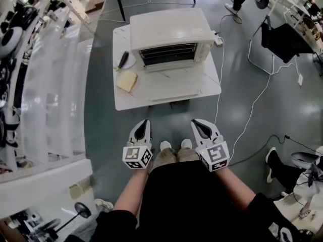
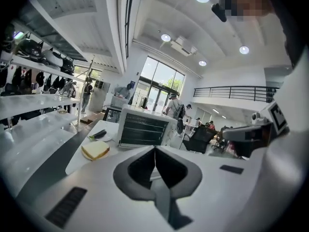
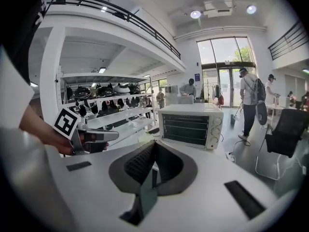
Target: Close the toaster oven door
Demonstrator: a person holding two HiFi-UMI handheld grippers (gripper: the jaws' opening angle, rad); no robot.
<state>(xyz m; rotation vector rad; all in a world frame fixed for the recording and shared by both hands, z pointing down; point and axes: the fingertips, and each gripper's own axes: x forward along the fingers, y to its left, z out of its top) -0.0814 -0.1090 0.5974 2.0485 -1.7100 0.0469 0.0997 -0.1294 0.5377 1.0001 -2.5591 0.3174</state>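
Observation:
A cream toaster oven (image 1: 169,34) stands on a white table (image 1: 204,87), its dark racked front facing me. Its glass door (image 1: 171,79) looks folded down flat toward the table's near edge. Both gripper views show the toaster oven (image 2: 145,128) (image 3: 190,124) straight ahead and some way off. My left gripper (image 1: 144,123) and right gripper (image 1: 198,123) are held side by side near my waist, well short of the table. Seen along its own jaws, the left gripper (image 2: 155,151) is shut with nothing in it, and so is the right gripper (image 3: 153,148).
A slice of bread (image 1: 127,80) and a plate with a dark object (image 1: 123,60) lie on the table left of the oven. White shelving (image 1: 50,84) runs along my left. A white cable (image 1: 252,110) trails over the floor at right, near a black chair (image 1: 282,39).

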